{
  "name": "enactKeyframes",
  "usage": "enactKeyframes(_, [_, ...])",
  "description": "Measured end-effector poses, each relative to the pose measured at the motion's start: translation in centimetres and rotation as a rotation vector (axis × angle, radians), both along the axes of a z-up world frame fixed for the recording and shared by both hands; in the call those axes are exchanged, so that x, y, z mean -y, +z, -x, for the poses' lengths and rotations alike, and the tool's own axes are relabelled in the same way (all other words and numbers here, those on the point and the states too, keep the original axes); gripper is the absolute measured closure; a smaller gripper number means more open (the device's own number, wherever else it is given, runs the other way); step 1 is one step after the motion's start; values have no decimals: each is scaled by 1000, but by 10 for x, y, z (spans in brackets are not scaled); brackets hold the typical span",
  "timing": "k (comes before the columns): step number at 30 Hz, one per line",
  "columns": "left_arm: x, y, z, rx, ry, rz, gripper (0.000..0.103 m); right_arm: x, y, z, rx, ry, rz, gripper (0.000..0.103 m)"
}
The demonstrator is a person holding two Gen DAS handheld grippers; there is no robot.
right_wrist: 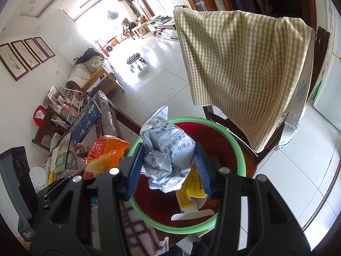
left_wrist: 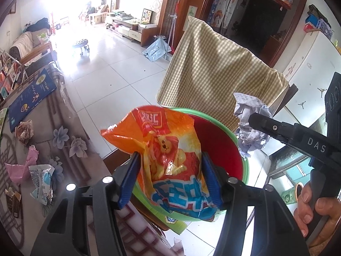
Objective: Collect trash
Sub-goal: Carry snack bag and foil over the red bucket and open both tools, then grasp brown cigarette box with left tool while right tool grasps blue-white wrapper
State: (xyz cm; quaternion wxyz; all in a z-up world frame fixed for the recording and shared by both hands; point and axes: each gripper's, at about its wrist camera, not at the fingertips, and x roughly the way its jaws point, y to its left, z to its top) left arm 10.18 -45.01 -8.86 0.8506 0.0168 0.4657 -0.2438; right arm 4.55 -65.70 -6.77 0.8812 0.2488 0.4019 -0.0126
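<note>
- The left tongs (left_wrist: 169,178) are pinching an orange snack bag (left_wrist: 168,155) above the green-rimmed bin (left_wrist: 238,147).
- The right tongs (right_wrist: 168,168) are pinching a crumpled paper (right_wrist: 168,155) over the same bin.

Between the jaws of the left gripper (left_wrist: 169,170), the orange snack bag (left_wrist: 168,149) carries white Chinese characters "双汇" on its red top panel, above a cartoon lion; large blue-and-white characters lower down are too creased to read. To the right of those jaws, the right gripper's black arm (left_wrist: 298,136) bears the letters "DAS". The crumpled paper (right_wrist: 168,149) between the right jaws has printed Chinese text, too small to read.
</note>
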Motion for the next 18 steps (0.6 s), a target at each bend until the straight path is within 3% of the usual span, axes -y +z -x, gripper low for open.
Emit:
enactKeyframes(6, [-12, 5, 0, 11, 13, 17, 32, -5, 0, -2, -4, -11, 4, 50])
enactKeyframes(8, [-20, 6, 1, 18, 25, 27, 30, -7, -1, -2, -5, -27, -1, 33])
enactKeyframes(10, [-33, 8, 1, 20, 50, 30, 30, -6, -2, -3, -8, -53, -17, 24])
enactKeyframes(18, [-114, 3, -1, 27, 222, 19, 30, -31, 2, -11, -8, -38, -20, 24])
